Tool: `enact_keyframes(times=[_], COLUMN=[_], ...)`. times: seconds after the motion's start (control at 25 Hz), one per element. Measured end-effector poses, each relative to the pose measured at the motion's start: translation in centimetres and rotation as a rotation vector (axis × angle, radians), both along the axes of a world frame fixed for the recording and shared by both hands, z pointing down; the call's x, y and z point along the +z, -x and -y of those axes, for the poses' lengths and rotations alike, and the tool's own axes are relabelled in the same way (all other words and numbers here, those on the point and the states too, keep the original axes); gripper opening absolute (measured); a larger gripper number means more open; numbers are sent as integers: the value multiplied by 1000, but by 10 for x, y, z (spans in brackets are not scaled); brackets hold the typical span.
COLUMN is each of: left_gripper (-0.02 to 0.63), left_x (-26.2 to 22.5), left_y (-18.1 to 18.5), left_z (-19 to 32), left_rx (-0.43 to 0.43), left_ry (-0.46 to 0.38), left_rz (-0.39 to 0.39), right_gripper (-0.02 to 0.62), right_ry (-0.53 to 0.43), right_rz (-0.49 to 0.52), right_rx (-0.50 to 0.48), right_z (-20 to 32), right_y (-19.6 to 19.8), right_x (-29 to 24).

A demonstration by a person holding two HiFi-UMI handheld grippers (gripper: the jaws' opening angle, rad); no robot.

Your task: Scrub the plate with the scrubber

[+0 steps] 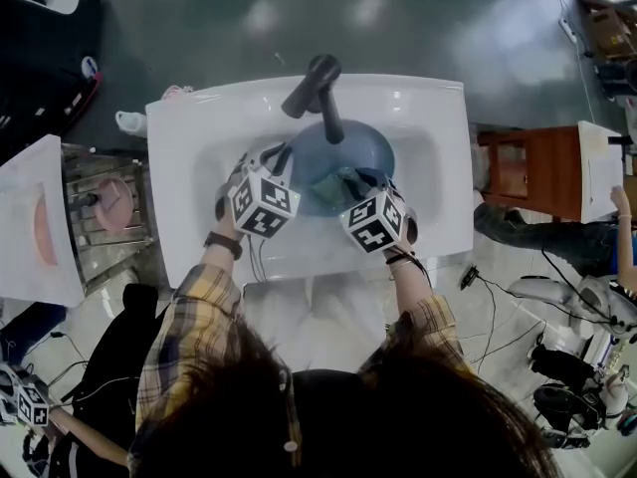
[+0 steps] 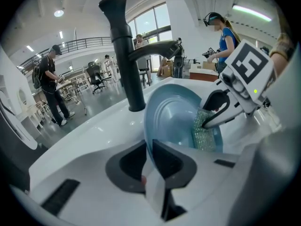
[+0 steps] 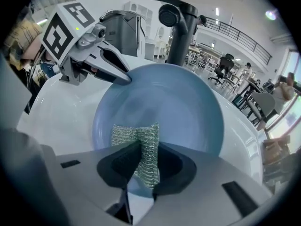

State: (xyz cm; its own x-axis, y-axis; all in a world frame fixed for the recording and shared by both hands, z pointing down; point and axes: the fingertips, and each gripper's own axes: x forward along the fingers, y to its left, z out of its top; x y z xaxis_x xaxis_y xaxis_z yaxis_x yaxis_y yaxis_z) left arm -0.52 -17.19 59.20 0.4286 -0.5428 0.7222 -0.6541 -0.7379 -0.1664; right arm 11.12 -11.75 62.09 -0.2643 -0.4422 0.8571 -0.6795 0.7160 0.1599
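A blue plate (image 1: 350, 150) stands tilted in the white sink (image 1: 194, 132), under the black faucet (image 1: 320, 93). My left gripper (image 1: 289, 162) is shut on the plate's left rim; in the left gripper view the rim (image 2: 162, 126) runs edge-on between the jaws (image 2: 149, 150). My right gripper (image 1: 360, 184) is shut on a greenish mesh scrubber (image 1: 336, 182), which lies against the plate's face. In the right gripper view the scrubber (image 3: 140, 142) is folded between the jaws (image 3: 143, 163), low on the plate (image 3: 178, 102), and the left gripper (image 3: 123, 77) grips the rim at upper left.
A metal dish rack (image 1: 100, 217) with a pink plate (image 1: 114, 202) stands left of the sink. A wooden cabinet (image 1: 528, 172) is to the right, with a person's arm (image 1: 622, 232) beside it. Cables lie on the floor (image 1: 498, 317). People stand in the background (image 2: 49, 86).
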Motion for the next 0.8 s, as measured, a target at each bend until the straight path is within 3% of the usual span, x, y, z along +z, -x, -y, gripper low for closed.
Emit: enact_keyframes(times=[0.44,0.8], left_gripper=[43,44], left_x=[1,0], left_y=[-4,-6], left_z=[-1,-4], left_rx=[8,16], left_ry=[5,11], left_rz=[-6,-6], right_gripper=[104,104], right_ry=[-68,-228], right_rz=[-33,-6], right_rx=[76,127], right_z=[18,61], right_y=[-46,-50], right_x=[-14,-51])
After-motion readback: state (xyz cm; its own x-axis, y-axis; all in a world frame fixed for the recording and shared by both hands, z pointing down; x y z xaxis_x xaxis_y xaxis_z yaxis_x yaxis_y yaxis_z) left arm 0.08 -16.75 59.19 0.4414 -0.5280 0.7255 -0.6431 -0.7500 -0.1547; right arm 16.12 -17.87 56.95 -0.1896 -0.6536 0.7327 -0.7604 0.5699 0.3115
